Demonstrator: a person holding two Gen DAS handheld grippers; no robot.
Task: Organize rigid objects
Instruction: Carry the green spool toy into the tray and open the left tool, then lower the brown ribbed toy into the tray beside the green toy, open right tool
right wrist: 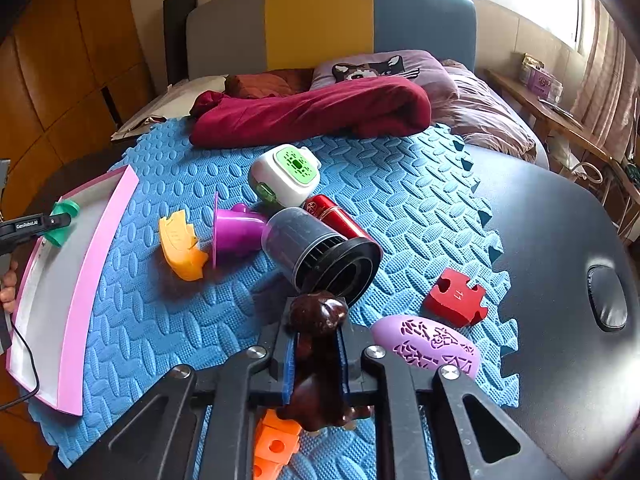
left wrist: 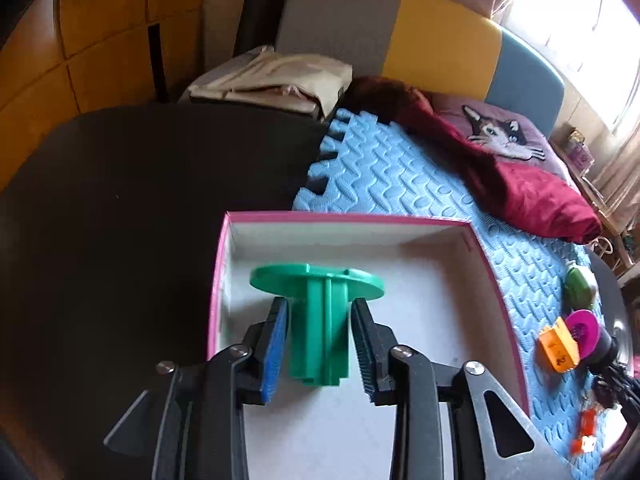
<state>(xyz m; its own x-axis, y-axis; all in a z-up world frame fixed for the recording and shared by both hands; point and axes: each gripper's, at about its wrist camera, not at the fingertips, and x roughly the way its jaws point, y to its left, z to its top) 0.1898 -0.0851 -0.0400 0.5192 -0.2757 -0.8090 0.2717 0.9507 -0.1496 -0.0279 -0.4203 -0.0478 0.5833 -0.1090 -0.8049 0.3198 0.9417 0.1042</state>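
Lying in the pink-rimmed box point(left wrist: 486, 256), a green spool point(left wrist: 318, 312) between left tongs point(left wrist: 320, 344).

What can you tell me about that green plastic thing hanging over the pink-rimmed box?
The green plastic piece looks like a spool: a ribbed, hollow stem ending in a flat round flange, glossy and hard. It sits between the blue-padded fingers of the left gripper, stem toward the camera, flange tilted away. Narrow gaps show beside the stem, so the fingers look slightly loosened. Below it is the white floor of the pink-rimmed box.
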